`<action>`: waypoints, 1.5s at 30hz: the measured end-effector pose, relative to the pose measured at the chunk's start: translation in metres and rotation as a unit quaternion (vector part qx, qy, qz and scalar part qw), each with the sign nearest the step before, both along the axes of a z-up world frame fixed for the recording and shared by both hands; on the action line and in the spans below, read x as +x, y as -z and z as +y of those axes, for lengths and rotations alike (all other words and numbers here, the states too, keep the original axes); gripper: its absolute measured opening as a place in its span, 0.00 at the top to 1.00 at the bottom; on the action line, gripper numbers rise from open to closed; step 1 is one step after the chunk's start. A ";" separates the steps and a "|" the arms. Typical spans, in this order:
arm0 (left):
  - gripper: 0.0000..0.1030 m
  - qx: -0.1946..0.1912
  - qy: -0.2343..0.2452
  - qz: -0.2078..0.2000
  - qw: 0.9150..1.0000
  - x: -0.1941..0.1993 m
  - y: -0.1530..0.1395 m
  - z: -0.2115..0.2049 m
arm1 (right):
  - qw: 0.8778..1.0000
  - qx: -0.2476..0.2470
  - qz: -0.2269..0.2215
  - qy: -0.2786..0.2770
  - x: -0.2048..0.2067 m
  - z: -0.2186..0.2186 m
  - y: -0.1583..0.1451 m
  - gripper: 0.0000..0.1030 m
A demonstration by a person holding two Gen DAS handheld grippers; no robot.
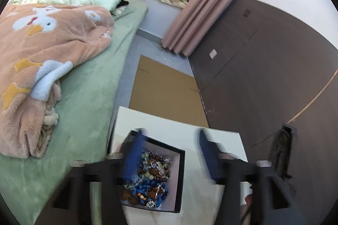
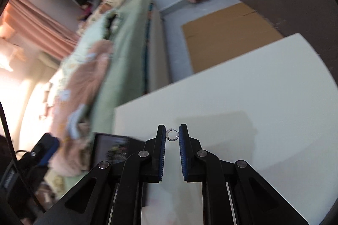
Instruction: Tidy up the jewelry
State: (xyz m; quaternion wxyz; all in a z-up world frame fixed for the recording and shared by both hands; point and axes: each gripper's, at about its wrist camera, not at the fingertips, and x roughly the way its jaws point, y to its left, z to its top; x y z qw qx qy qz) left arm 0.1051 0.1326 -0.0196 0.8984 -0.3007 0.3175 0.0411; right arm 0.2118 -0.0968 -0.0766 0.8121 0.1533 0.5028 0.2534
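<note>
A black-rimmed box [image 1: 178,180] on the white table [image 1: 164,123] holds a tangled heap of beaded jewelry [image 1: 151,176]. My left gripper [image 1: 171,136] is open above the box, its blue fingers on either side of the heap, blurred by motion. In the right wrist view my right gripper [image 2: 172,134] is shut on a small silver ring [image 2: 172,135], pinched between the blue pads above the white table [image 2: 243,98]. The box [image 2: 109,151] shows blurred at the lower left, with the left gripper [image 2: 42,151] beside it.
A bed with a green sheet [image 1: 90,85] and a pink blanket [image 1: 42,51] lies left of the table. Flat cardboard [image 1: 166,89] lies on the floor beyond the table. A dark wall panel [image 1: 264,77] and pink curtain [image 1: 194,13] stand at right.
</note>
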 end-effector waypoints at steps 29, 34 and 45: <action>0.32 0.064 -0.014 0.014 0.998 -0.015 -0.007 -0.017 | 0.997 0.047 -0.051 -0.025 -0.041 -0.001 -0.036 0.40; 0.22 0.085 -0.017 0.020 0.996 -0.018 -0.002 -0.041 | 0.997 0.035 -0.064 -0.013 -0.050 -0.020 -0.045 0.40; 0.20 0.099 -0.019 0.040 0.994 -0.025 0.007 -0.082 | 0.997 0.015 -0.075 0.025 -0.060 -0.067 -0.056 0.22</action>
